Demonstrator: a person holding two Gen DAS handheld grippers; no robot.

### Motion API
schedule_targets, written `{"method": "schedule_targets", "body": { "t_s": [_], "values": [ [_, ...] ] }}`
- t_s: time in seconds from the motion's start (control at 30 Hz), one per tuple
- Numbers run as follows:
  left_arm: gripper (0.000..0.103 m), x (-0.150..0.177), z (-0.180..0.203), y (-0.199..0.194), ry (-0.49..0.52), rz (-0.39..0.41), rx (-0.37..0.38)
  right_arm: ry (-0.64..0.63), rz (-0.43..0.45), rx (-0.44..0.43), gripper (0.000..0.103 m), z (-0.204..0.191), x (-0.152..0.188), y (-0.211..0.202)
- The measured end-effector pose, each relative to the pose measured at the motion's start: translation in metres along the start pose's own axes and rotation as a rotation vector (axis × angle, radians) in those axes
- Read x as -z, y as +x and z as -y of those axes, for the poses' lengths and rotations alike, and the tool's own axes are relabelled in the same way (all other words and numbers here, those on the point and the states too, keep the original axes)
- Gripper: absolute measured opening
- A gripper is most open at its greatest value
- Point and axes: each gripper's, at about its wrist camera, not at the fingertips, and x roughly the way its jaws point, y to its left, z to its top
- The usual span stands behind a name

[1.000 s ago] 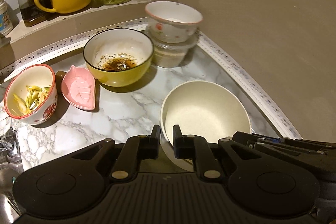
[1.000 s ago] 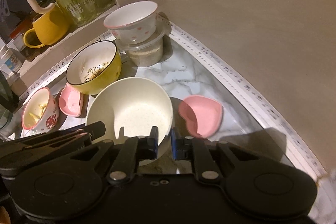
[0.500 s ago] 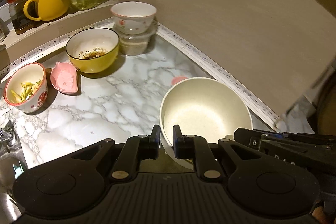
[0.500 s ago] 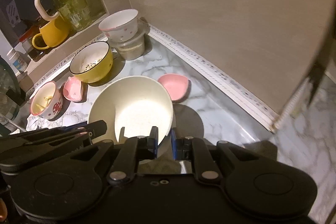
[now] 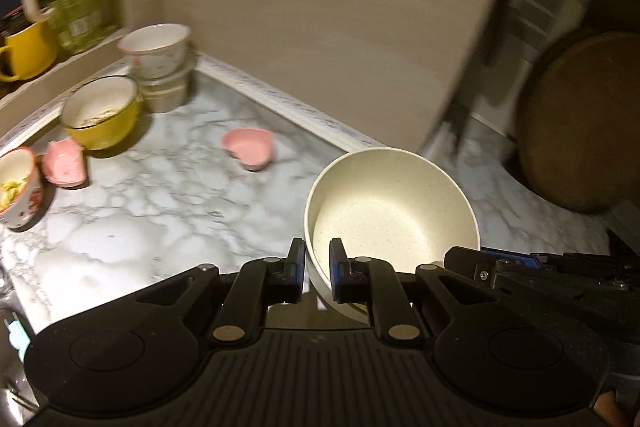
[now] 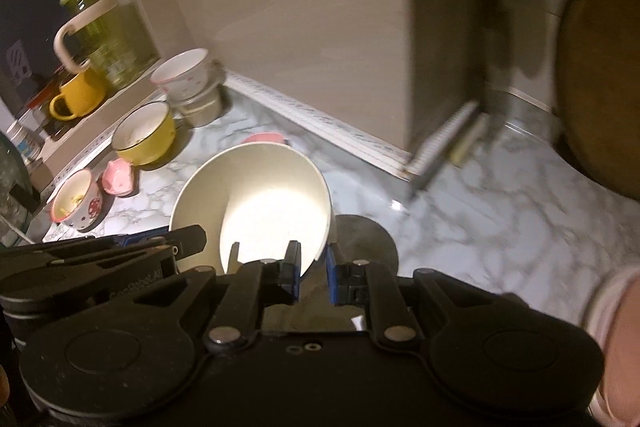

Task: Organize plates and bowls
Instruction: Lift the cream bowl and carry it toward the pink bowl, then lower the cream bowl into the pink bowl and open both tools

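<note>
A large cream bowl (image 5: pixel 394 211) hangs above the marble counter (image 5: pixel 160 211), held by both grippers. My left gripper (image 5: pixel 317 267) is shut on its near-left rim. My right gripper (image 6: pixel 312 271) is shut on its right rim; the bowl (image 6: pixel 260 203) fills the middle of the right wrist view. On the counter far left stand a yellow bowl (image 5: pixel 100 115) with residue, a white floral bowl (image 5: pixel 156 49) stacked on a lidded container, a red-rimmed bowl (image 5: pixel 16 195) with scraps, a pink leaf dish (image 5: pixel 64 163) and a pink heart dish (image 5: pixel 250 149).
A beige wall (image 5: pixel 320 27) runs behind the counter and ends at a corner. A round wooden board (image 5: pixel 580 123) leans at the right. A yellow mug (image 5: pixel 24 51) and a green glass jug (image 5: pixel 76 3) stand on the back ledge.
Both grippers have carried the cream bowl back and to the right, away from the other dishes. The wall corner and wooden board have come into view.
</note>
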Motion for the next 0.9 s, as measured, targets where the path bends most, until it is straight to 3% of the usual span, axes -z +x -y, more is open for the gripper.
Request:
{"method": "schedule_targets", "body": {
  "t_s": [0.43,0.9],
  "values": [
    [0.012,0.020,0.086,0.001,0.142,-0.040,0.114,0.129,0.031,0.127,0.011,0.072,0.042,-0.046],
    [0.012,0.042,0.131,0.035,0.182,-0.130,0.106,0.194,-0.040,0.145,0.011,0.122,0.067,-0.036]
  ]
}}
